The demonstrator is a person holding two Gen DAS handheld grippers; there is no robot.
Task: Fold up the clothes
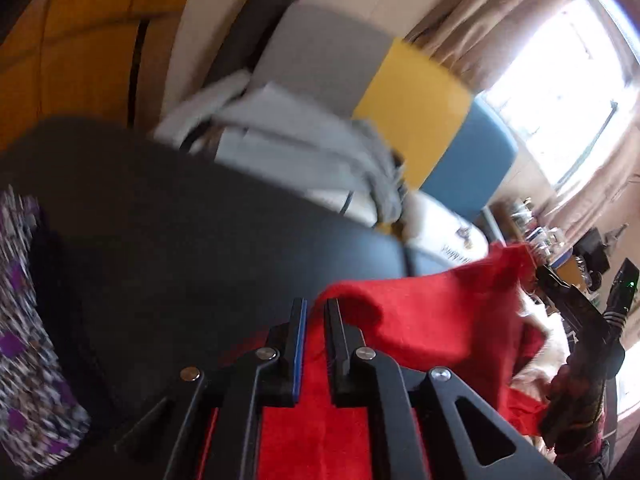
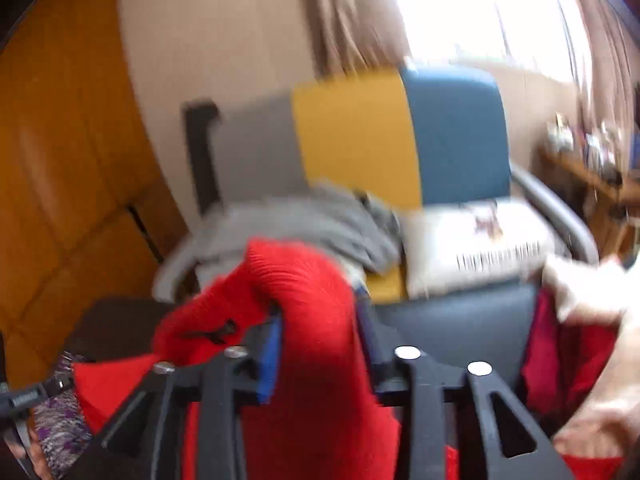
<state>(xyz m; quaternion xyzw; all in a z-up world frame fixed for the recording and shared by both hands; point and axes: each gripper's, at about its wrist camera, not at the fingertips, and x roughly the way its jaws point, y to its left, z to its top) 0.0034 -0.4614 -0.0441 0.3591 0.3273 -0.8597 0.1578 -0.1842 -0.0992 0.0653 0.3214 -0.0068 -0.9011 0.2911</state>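
A red garment with a white lining hangs in the air between both grippers. In the left wrist view my left gripper is shut on one edge of the red cloth, which runs right toward the other gripper. In the right wrist view my right gripper is closed on a bunched fold of the red garment that spills over its fingers. The white lining shows at the right.
A dark table lies below. Behind it stands a sofa with grey, yellow and blue back panels, holding grey clothes and a white cushion. A purple patterned cloth lies at the left. A cluttered shelf stands at the right.
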